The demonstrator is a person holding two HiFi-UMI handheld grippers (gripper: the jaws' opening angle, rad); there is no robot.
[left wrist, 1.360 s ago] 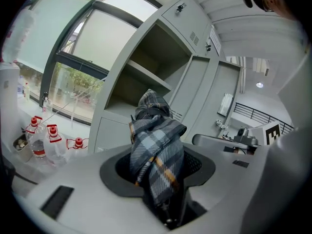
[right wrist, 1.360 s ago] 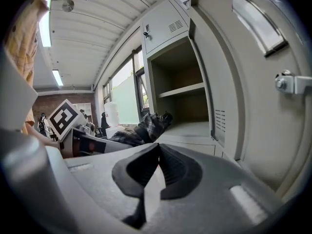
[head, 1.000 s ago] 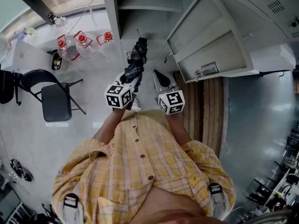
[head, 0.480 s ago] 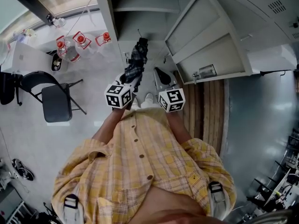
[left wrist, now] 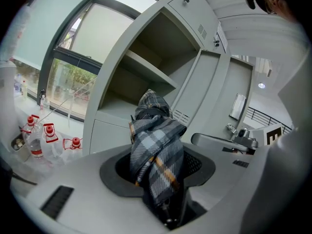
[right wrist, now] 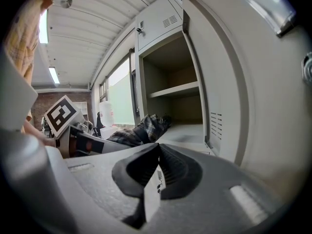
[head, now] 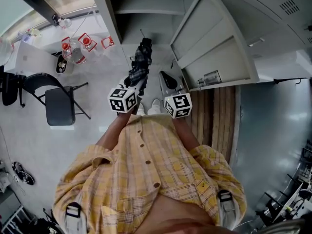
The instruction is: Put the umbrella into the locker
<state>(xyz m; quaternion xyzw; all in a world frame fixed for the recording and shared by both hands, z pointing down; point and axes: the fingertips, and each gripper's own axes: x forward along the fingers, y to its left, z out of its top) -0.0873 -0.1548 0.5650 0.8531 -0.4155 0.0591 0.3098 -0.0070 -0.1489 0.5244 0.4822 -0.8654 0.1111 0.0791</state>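
Note:
A folded plaid umbrella (left wrist: 157,152) in dark grey, white and orange sticks forward out of my left gripper (left wrist: 161,179), which is shut on its lower part. In the head view the umbrella (head: 139,66) points at the open grey locker (head: 146,11), its tip close to the opening. The locker's shelf (left wrist: 148,71) and floor show bare. My right gripper (right wrist: 158,161) stands shut on nothing, just right of the umbrella (right wrist: 140,129) and beside the locker door (right wrist: 243,82). In the head view, the right gripper (head: 168,80) is level with the left gripper (head: 136,81).
The locker door (head: 214,38) swings open to the right. Water bottles with red caps (head: 78,48) stand on the floor at left, near a black folding chair (head: 56,104). A window (left wrist: 73,67) lies left of the locker. Wooden slats (head: 214,113) lie at right.
Hardly anything differs. The view has shifted slightly and the locker sits a little closer. The left gripper keeps the umbrella and the right one stays shut.

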